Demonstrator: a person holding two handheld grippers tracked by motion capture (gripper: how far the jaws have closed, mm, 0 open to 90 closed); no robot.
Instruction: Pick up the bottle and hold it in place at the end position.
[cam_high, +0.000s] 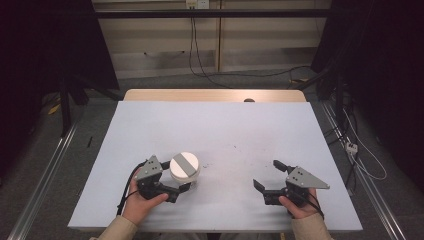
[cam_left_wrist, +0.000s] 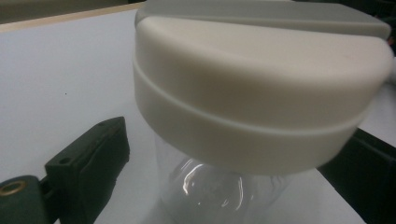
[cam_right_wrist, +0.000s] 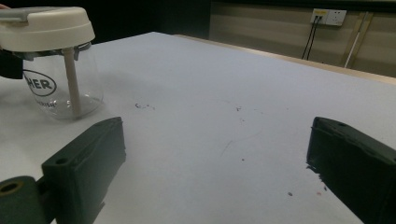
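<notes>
A clear jar (cam_high: 185, 167) with a cream lid and a grey bar across its top stands on the white table sheet (cam_high: 225, 125) at the front left. My left gripper (cam_high: 177, 176) is open around it, one jaw on each side. In the left gripper view the lid (cam_left_wrist: 261, 93) looms close, and a gap shows between the left jaw and the glass. My right gripper (cam_high: 266, 173) is open at the front right with nothing between its jaws. From the right gripper view (cam_right_wrist: 217, 128) the jar (cam_right_wrist: 51, 60) stands off to the left, with a white stem inside it.
A wooden table edge (cam_high: 215, 95) runs along the far side of the sheet. Small dark marks (cam_high: 240, 150) dot the sheet's middle. Cables (cam_high: 360, 150) and metal rails lie on the floor around the table. A wall socket (cam_right_wrist: 329, 16) sits on the far wall.
</notes>
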